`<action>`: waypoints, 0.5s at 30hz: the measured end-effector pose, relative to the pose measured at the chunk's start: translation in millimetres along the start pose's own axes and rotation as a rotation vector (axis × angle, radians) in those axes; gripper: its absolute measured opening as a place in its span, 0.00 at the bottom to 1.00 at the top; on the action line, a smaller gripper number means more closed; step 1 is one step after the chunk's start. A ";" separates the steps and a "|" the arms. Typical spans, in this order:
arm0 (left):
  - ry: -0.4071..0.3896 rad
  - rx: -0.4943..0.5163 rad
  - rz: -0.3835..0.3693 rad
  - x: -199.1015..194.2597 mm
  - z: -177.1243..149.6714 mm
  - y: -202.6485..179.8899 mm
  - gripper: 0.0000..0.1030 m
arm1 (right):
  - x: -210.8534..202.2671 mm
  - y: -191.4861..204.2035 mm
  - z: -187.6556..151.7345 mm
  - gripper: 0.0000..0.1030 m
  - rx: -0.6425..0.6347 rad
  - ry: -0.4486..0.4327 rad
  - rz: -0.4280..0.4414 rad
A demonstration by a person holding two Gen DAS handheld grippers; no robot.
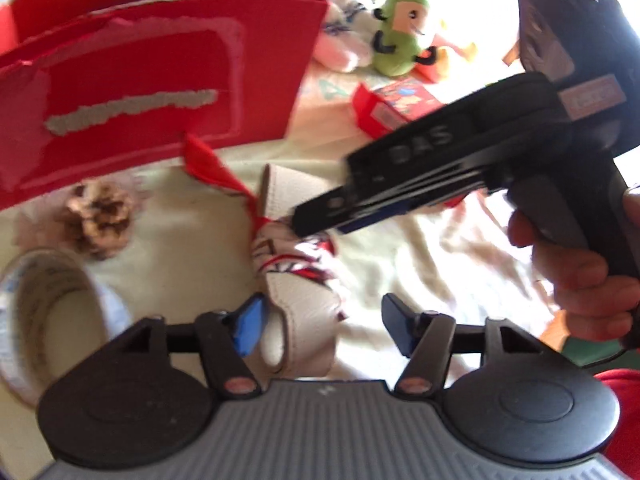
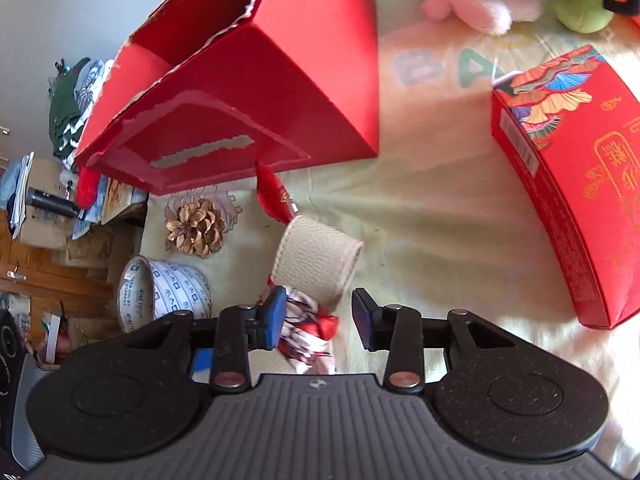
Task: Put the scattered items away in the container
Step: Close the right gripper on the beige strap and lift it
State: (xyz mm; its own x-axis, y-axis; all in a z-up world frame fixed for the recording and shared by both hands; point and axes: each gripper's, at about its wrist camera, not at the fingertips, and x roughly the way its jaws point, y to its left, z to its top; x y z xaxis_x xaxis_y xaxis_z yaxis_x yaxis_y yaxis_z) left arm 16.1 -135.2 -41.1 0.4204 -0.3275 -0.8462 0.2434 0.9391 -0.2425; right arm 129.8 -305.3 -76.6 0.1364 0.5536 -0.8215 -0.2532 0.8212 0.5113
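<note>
A large open red cardboard box [image 1: 132,92] stands on the pale cloth; it also shows in the right wrist view [image 2: 256,92]. In front of it lies a cream leather pouch [image 1: 304,308] with a red-white patterned scarf and a red tassel [image 1: 208,164]; the pouch shows in the right wrist view [image 2: 316,264] too. My left gripper [image 1: 320,330] is open, its fingers either side of the pouch's near end. My right gripper [image 2: 320,318] is open over the scarf [image 2: 308,332]; in the left wrist view it [image 1: 304,220] reaches in from the right onto the scarf knot.
A pine cone [image 1: 100,220] and a roll of tape [image 1: 48,320] lie left of the pouch. A flat red printed box [image 2: 580,200] lies to the right. A green plush [image 1: 400,36] and a pink-white plush [image 1: 344,36] sit behind. Clutter stands beyond the left edge.
</note>
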 end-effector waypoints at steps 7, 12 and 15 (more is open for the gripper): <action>0.003 0.024 0.023 11.9 6.3 -1.4 0.65 | 7.4 8.2 -1.1 0.40 -0.001 0.001 0.026; 0.011 0.015 0.036 27.8 15.7 -4.4 0.61 | 13.9 14.2 -0.9 0.45 -0.005 -0.009 -0.014; 0.004 0.003 0.036 27.2 14.4 -2.5 0.60 | 18.3 14.6 -2.4 0.45 0.036 -0.020 -0.015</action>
State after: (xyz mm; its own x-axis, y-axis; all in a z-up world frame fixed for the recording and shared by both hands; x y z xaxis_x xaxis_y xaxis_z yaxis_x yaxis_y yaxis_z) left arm 39.5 -148.0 -56.7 0.4254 -0.2934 -0.8561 0.2312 0.9498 -0.2107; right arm 126.3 -283.6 -84.7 0.1592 0.5437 -0.8240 -0.2162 0.8336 0.5083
